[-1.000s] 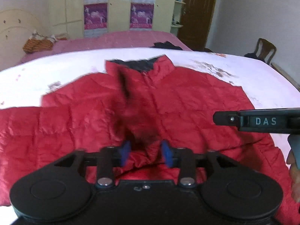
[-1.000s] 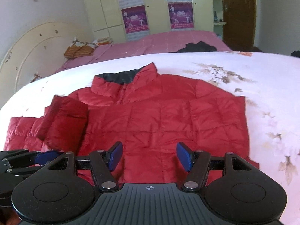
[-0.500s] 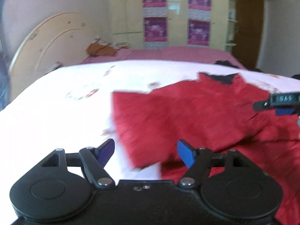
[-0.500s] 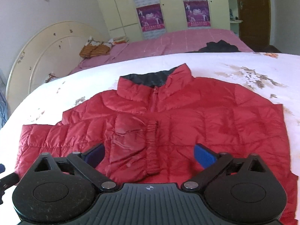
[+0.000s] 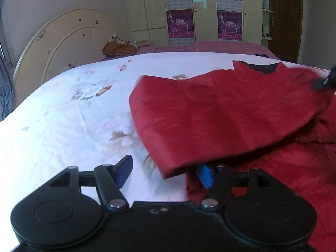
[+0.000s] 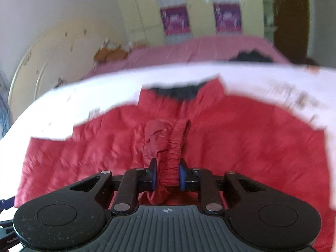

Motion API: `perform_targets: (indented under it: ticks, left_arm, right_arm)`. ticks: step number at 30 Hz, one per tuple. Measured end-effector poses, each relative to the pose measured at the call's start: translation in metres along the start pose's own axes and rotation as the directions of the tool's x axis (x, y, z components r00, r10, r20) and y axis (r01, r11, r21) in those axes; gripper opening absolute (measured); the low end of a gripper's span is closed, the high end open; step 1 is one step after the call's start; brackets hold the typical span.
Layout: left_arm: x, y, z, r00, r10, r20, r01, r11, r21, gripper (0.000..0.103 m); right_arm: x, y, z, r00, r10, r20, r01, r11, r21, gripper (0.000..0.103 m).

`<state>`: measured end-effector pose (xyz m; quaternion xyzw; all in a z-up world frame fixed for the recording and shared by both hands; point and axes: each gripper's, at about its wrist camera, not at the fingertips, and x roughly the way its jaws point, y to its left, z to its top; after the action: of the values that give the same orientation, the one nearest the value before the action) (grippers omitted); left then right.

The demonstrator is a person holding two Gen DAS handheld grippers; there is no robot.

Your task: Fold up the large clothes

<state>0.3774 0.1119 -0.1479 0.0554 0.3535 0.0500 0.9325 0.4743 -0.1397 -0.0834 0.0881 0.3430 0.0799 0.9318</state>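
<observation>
A red quilted jacket [image 6: 241, 138] with a dark collar lies front-up on the white floral bedspread [image 5: 69, 113]. My right gripper [image 6: 168, 177] is shut on the gathered elastic cuff [image 6: 176, 145] of the left sleeve, held over the jacket's chest. In the left wrist view the sleeve [image 5: 210, 115] hangs folded across the body. My left gripper [image 5: 166, 171] is open and empty at the sleeve's near edge; the fabric drapes over its right finger. The right gripper's tip [image 5: 321, 82] shows at the far right.
A cream headboard [image 5: 63, 44] stands at the left. A pink bed [image 6: 199, 48] lies beyond with a dark garment [image 6: 250, 56] and a brown basket [image 5: 119, 48]. Wardrobes with posters [image 5: 180, 10] and a brown door [image 5: 283, 16] line the back wall.
My left gripper let go of the sleeve and opened, swinging left. My right gripper closed on the sleeve cuff over the jacket's chest.
</observation>
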Motion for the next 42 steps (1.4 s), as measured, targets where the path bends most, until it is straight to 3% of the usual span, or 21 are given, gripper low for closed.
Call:
perform_targets:
  ticks: [4,7,11,17,24,27,31,35,36,37,38,39,41,42]
  left_arm:
    - [0.006,-0.012,0.005,1.0,0.002,0.029,-0.003,0.999,0.037,0.061]
    - [0.011,-0.023,0.007,0.999,0.005,0.043,-0.009,0.997,0.077,0.048]
    - [0.02,-0.033,0.009,0.999,-0.016,0.03,0.013,0.994,0.108,0.025]
    - [0.022,-0.037,0.006,1.0,-0.015,0.007,0.014,0.99,0.138,0.01]
    - [0.014,-0.028,0.014,0.994,-0.096,-0.044,0.099,0.992,0.075,0.012]
    - [0.007,-0.015,0.02,0.988,-0.143,-0.064,0.144,0.99,0.006,0.02]
    - [-0.012,0.008,0.023,0.981,-0.187,-0.051,0.182,0.98,-0.078,0.031]
    - [-0.016,0.018,0.032,0.984,-0.175,-0.014,0.173,0.979,-0.111,0.031]
    - [-0.012,0.018,0.037,0.984,-0.176,-0.013,0.173,0.978,-0.12,0.031]
    - [-0.009,0.017,0.042,0.984,-0.178,-0.011,0.175,0.976,-0.127,0.031]
    - [-0.005,0.015,0.046,0.983,-0.184,-0.005,0.181,0.975,-0.131,0.031]
    - [-0.001,0.011,0.05,0.982,-0.187,0.004,0.186,0.975,-0.125,0.031]
    - [0.01,0.001,0.058,0.982,-0.188,0.014,0.188,0.977,-0.104,0.031]
    - [0.016,-0.004,0.06,0.981,-0.192,0.013,0.192,0.977,-0.097,0.031]
  right_arm:
    - [-0.032,-0.025,0.019,0.994,-0.071,0.088,0.071,0.997,0.013,0.019]
    - [-0.042,-0.044,0.017,0.986,-0.141,0.094,0.141,0.99,0.003,0.019]
    - [-0.042,-0.069,-0.001,0.977,-0.209,0.051,0.207,0.977,0.042,0.019]
    - [-0.015,-0.096,-0.037,0.955,-0.278,-0.101,0.285,0.957,0.057,0.019]
    - [-0.014,-0.104,-0.048,0.938,-0.32,-0.129,0.329,0.943,0.055,0.019]
    - [-0.016,-0.103,-0.048,0.944,-0.293,-0.152,0.299,0.954,0.018,0.02]
    - [-0.036,-0.109,-0.044,0.953,-0.282,-0.114,0.29,0.955,0.061,0.02]
    - [-0.048,-0.112,-0.034,0.955,-0.291,-0.055,0.295,0.951,0.088,0.02]
    - [-0.048,-0.112,-0.031,0.956,-0.289,-0.05,0.293,0.952,0.091,0.029]
    - [-0.047,-0.112,-0.028,0.954,-0.295,-0.047,0.299,0.95,0.092,0.061]
    - [-0.047,-0.111,-0.027,0.952,-0.305,-0.037,0.307,0.947,0.091,0.076]
    - [-0.049,-0.11,-0.026,0.95,-0.313,-0.016,0.313,0.946,0.083,0.082]
    - [-0.052,-0.108,-0.024,0.947,-0.322,0.003,0.321,0.943,0.089,0.082]
    - [-0.052,-0.108,-0.023,0.95,-0.311,0.006,0.309,0.946,0.097,0.072]
